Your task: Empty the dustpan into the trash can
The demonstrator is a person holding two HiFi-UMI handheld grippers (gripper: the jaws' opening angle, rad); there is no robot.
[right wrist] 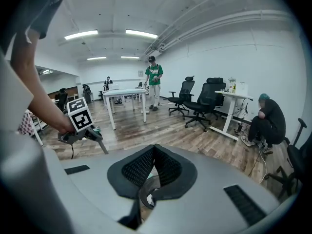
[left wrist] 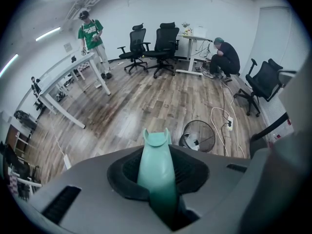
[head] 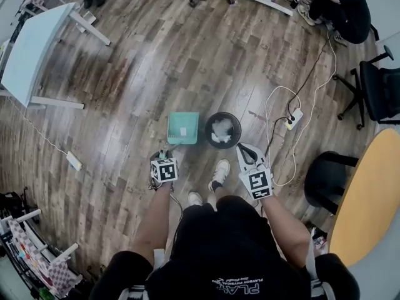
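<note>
Wood-plank floor point(head: 156, 74) all over, office chairs point(left wrist: 165, 43) at the far wall. Teal dustpan point(head: 183, 128) is down at floor level, just left of the black wire trash can point(head: 223, 114), which has crumpled white paper point(head: 222, 131) in it. Left gripper point(head: 165, 155) jaws clamp the dustpan's handle; right gripper point(head: 245, 152) jaws are closed on nothing.

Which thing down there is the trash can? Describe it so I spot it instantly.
Look at the wood floor just ahead of the person's shoes, where two things show side by side. The trash can is the right-hand one, next to the teal dustpan. It alone is round and black wire mesh, with white scraps inside.
</note>
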